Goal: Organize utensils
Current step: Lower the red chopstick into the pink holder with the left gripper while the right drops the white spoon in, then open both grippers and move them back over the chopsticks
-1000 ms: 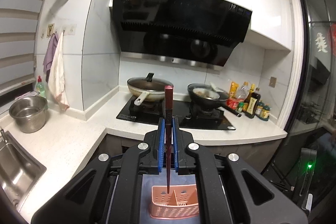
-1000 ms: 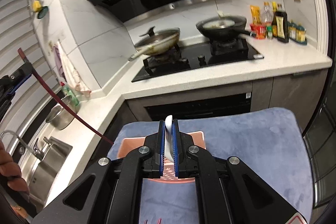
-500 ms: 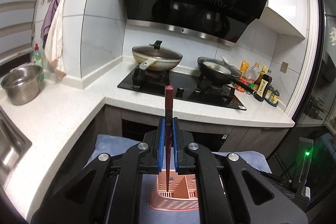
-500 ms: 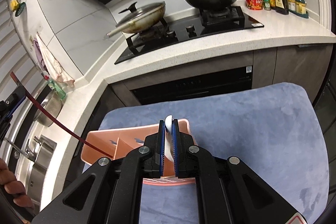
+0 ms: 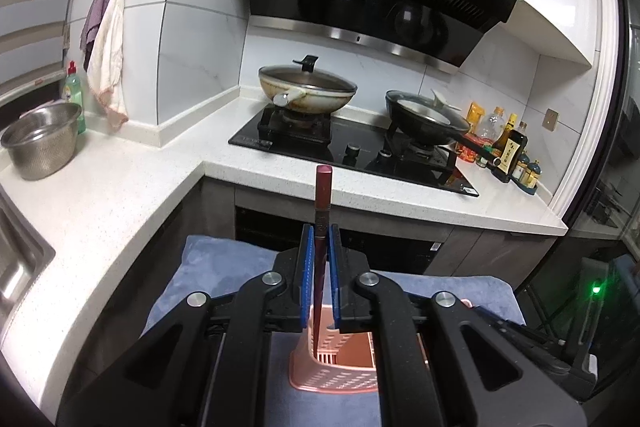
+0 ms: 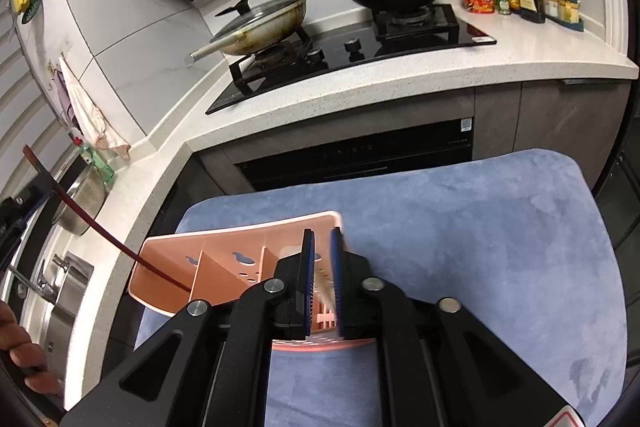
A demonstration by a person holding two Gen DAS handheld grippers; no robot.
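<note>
Pink holder, left wrist view: the pink utensil caddy [image 5: 340,363] stood on the blue mat [image 5: 224,267], directly below the left gripper [image 5: 320,267], its perforated front wall facing the camera.
Left gripper, left wrist view: its blue pads [image 5: 306,267] stood close on either side of the dark red chopstick [image 5: 322,211], and a narrow gap showed on the right side; whether they still pressed it could not be told.
Chopstick, left wrist view: upright, the square top rising above the pads, the thin lower end reaching down inside the caddy.
Background, left wrist view: a lidded wok [image 5: 306,89] and a black pan [image 5: 426,117] sat on the hob; a steel colander [image 5: 42,139] stood on the white counter [image 5: 100,195] at left.
Right gripper, right wrist view: the right gripper [image 6: 322,275] hung over the right end of the caddy [image 6: 224,259] with its jaws opening; a blurred white utensil [image 6: 323,285] lay loose in the gap, and the pads did not press it.
White utensil, right wrist view: streaked by motion, over the caddy's right-hand compartment; its shape could not be made out.
Chopstick, right wrist view: the red chopstick [image 6: 104,227] slanted from the left gripper [image 6: 36,199] at the picture's left edge down into the caddy's left-hand compartment.
Hand, right wrist view: fingers of the person's hand [image 6: 24,359] showed at the lower left edge.
Mat, right wrist view: the blue mat [image 6: 480,227] lay under the caddy, in front of the cabinets.
</note>
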